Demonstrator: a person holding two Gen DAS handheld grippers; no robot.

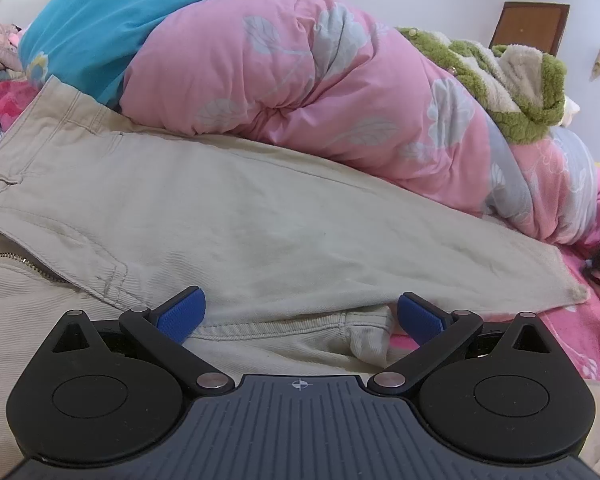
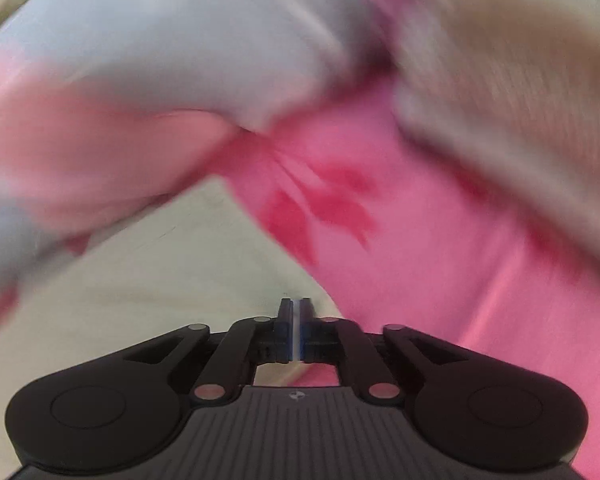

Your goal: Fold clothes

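Beige trousers (image 1: 220, 216) lie on the bed in the left wrist view, waistband at the left, one leg stretched to the right and its hem near the pink sheet. My left gripper (image 1: 300, 314) is open, its blue pads (image 1: 182, 314) hovering over the lower folded edge of the trousers, holding nothing. In the blurred right wrist view my right gripper (image 2: 296, 320) is shut with the jaws together over the edge of the beige cloth (image 2: 160, 288); whether cloth is pinched between them I cannot tell.
A bulky pink leaf-print quilt (image 1: 320, 80) and a blue cover (image 1: 100, 20) are piled behind the trousers. A green and cream fleece (image 1: 512, 76) lies at the right. The pink bedsheet (image 2: 420, 240) shows in both views. A wall and brown door (image 1: 532, 28) stand behind.
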